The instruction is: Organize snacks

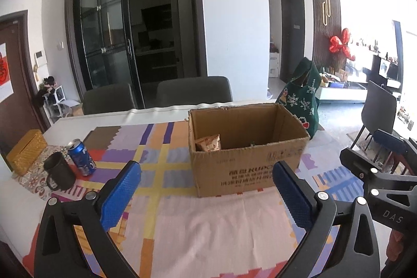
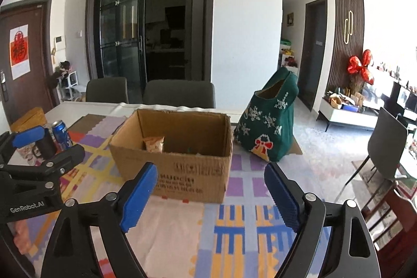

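An open cardboard box (image 1: 247, 168) (image 2: 182, 173) stands on the patterned tablecloth in the middle of the table. Inside it, against the left wall, leans an orange snack packet (image 1: 208, 143) (image 2: 154, 143). A bit of green shows on the box floor. My left gripper (image 1: 208, 197) hovers in front of the box, open, with nothing between its blue pads. My right gripper (image 2: 209, 197) is also open and empty, in front of the box's right half. Each gripper shows at the edge of the other's view.
A blue drink can (image 1: 82, 158) (image 2: 62, 134) and a dark mug (image 1: 59, 171) stand at the left, beside a yellow woven box (image 1: 26, 151). A green knitted bag (image 2: 271, 121) (image 1: 303, 100) sits right of the carton. Two chairs (image 2: 179, 93) stand behind the table.
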{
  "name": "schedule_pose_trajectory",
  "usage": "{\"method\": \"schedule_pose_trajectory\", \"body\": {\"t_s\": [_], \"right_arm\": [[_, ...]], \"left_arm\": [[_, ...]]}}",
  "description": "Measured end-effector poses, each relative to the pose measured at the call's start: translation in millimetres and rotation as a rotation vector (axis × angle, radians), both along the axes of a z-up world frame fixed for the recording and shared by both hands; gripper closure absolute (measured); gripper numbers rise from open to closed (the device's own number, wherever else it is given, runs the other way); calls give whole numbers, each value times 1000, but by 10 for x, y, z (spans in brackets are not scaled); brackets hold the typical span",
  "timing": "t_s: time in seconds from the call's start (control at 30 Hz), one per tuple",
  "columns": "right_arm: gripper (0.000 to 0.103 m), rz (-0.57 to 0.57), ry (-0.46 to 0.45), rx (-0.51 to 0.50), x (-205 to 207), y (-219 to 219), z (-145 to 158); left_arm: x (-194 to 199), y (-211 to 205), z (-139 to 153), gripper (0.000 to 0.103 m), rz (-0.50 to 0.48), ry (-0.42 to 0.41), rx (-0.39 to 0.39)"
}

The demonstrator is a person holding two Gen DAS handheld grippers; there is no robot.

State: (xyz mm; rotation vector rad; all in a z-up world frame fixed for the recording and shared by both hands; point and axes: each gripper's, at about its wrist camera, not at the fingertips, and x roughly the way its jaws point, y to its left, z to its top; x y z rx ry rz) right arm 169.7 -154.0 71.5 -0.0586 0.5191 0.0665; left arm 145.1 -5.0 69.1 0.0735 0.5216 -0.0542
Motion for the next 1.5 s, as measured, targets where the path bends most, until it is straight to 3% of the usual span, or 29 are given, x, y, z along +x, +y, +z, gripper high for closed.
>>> {"method": "schedule_pose_trajectory", "body": {"t_s": [0.7, 1.5], "right_arm": [[15, -4, -21, 25, -764, -71, -47], [14, 10, -45, 44, -972, -62, -19]], "left_arm": [[-694, 17, -87, 0, -14, 22, -45], [-851, -3, -6, 0, -9, -7, -38]]}}
